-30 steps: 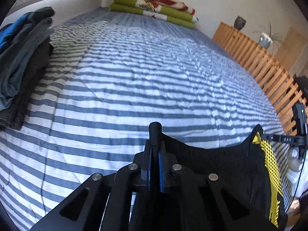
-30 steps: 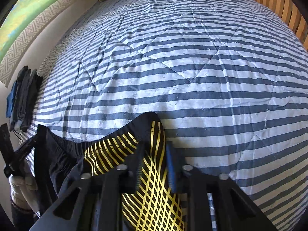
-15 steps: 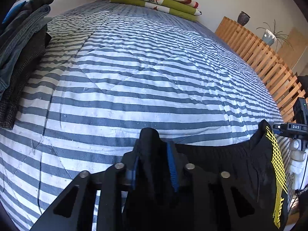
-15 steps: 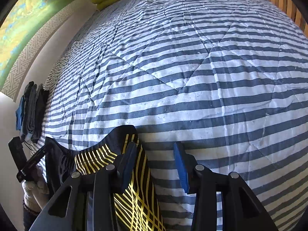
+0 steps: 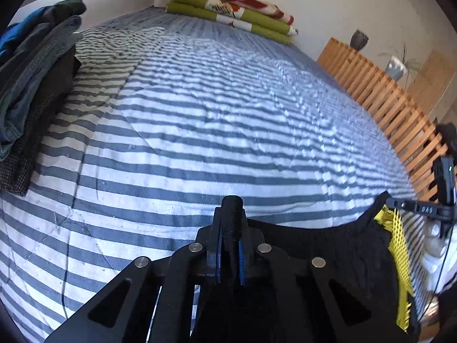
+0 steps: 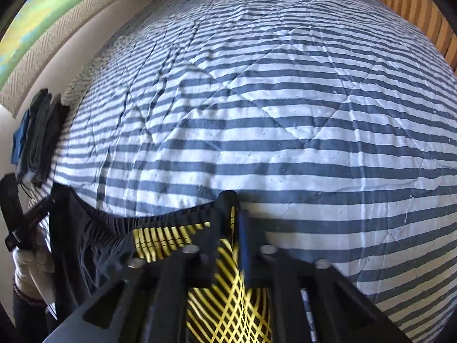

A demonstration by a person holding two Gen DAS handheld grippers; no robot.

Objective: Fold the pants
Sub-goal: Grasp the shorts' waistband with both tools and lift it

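The black pants (image 5: 328,245) with a yellow lattice panel (image 6: 228,308) hang over the near edge of the striped quilt (image 5: 200,114), waistband stretched sideways. My left gripper (image 5: 230,228) is shut on a bunched black end of the waistband. My right gripper (image 6: 232,220) is shut on the waistband at the yellow-patterned side. From the left wrist, the right gripper (image 5: 400,204) holds the far corner. From the right wrist, the left gripper (image 6: 48,203) is at the far left, held by a gloved hand (image 6: 31,265).
A pile of folded dark clothes (image 5: 31,71) lies at the quilt's left edge. Folded green and red blankets (image 5: 228,14) sit at the far end. A wooden slatted rail (image 5: 385,100) runs along the right side. Wide striped quilt (image 6: 285,114) stretches ahead of both grippers.
Half a second ago the right gripper stood open and the left one's fingers were apart; both have shut on the waistband again. The waistband now sits a little nearer the bed's edge.
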